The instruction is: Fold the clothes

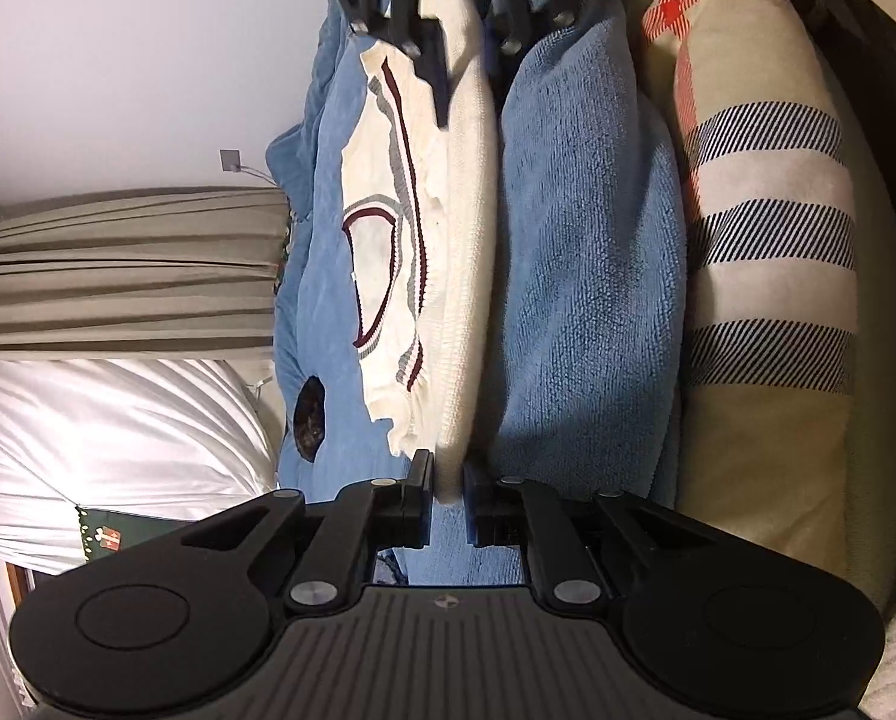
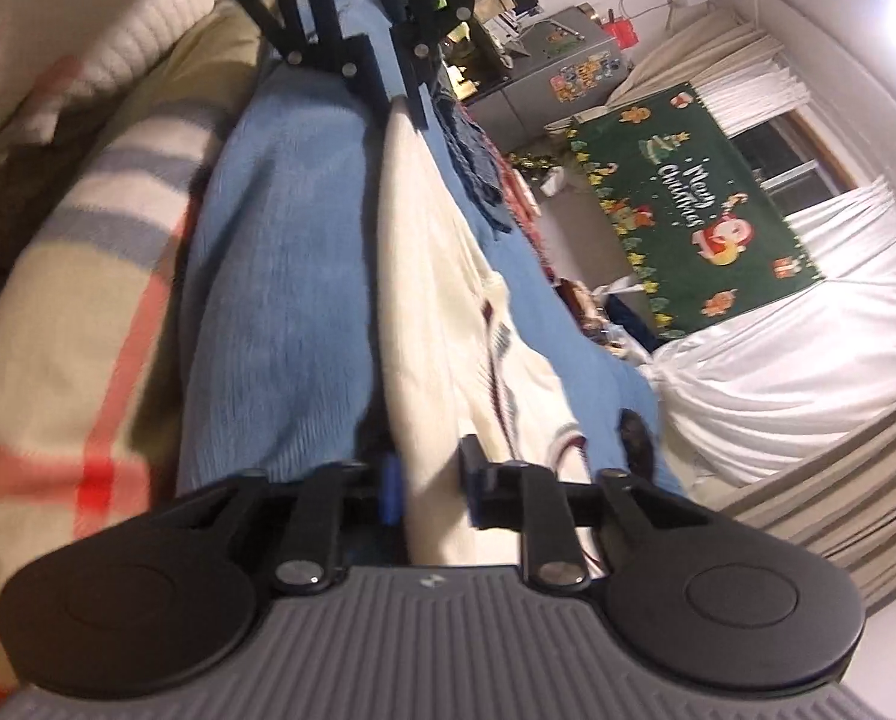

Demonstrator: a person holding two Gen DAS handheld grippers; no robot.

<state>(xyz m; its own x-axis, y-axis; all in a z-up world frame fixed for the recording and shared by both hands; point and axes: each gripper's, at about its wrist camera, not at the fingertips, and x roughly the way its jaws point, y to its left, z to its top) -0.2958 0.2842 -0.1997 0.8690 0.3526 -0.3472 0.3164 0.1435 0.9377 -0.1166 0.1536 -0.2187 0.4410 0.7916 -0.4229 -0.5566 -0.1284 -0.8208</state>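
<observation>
Left claw point(image 1: 448, 483): at bottom centre of your left view, pinched narrow on the near corner of the sweater point(image 1: 466, 228); cream cloth sits right between the pads.
Right claw point(image 2: 429, 489): at bottom centre of your right view, also narrow, with a thick bunch of the same cream knit between its fingers. This view is blurred, but the cloth clearly passes through the gap.
Sweater: cream knit with maroon and grey trim, running from bottom centre up to top centre in both views, stretched as a folded edge between your two claws. The rest of it lies flat on the blanket point(image 1: 592, 276), to the left of the edge in the left view.
Key relation: the held edge is the long axis, and each claw has one end of it. In each view the other claw shows at the top centre, at the far end of that edge. Neither hand is nearer; you hold it evenly.
Next move, as I judge it: carry both ends together across the body, keeping the edge taut.
Risk: the grips look shallow, so a corner could slip.
Count: one sweater, two claws, one blue blanket, one striped pillow point(image 1: 766, 276).
</observation>
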